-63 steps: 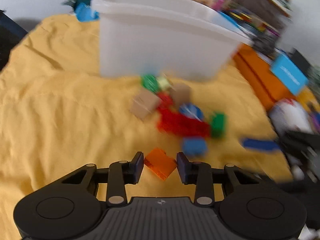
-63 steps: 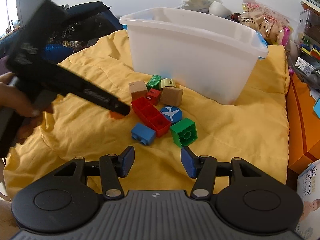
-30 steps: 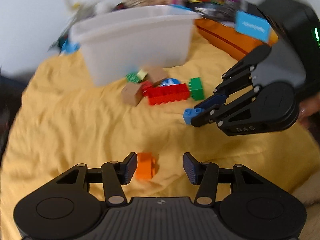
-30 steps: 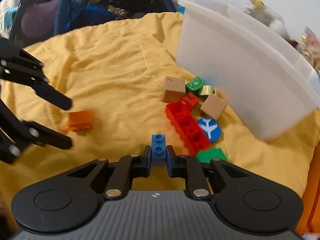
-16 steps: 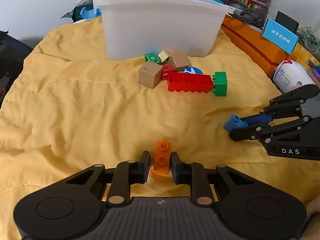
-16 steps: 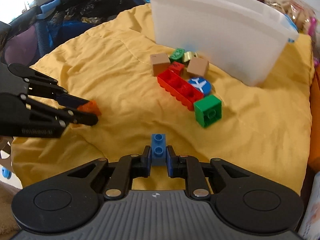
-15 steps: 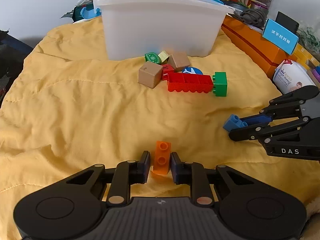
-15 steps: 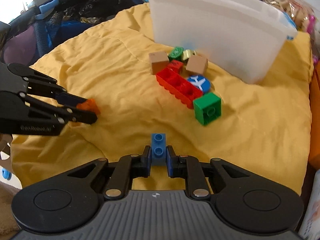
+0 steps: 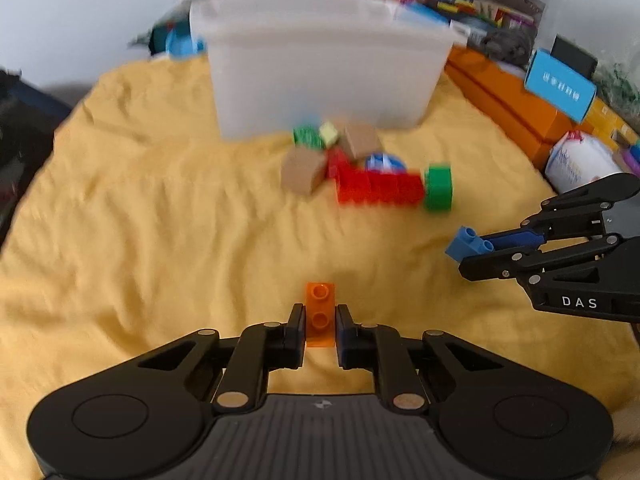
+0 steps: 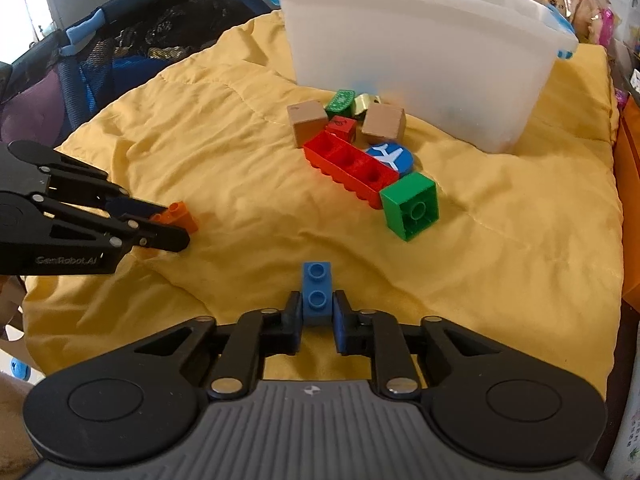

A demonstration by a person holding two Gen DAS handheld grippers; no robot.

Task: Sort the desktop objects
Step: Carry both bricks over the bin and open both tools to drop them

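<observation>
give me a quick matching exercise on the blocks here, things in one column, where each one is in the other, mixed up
Things:
1. orange brick
2. small blue brick
3. green square brick
4. round airplane block

Places:
A. at the end of the long red brick
B. in the right gripper
C. beside the red brick, on its bin side
D. in the left gripper

Pairs: 1-D, 2-B, 3-A, 4-C

Both tools are matte black plastic with a ribbed grey panel between two round discs, and silver screw heads dot the linked bars running out to the fingers. The left gripper point(image 9: 319, 330) has dark blue finger pads, and its side reads "GenRobot.AI" in grey. The right gripper point(image 10: 317, 316) has brighter blue pads and white "DAS" lettering.
</observation>
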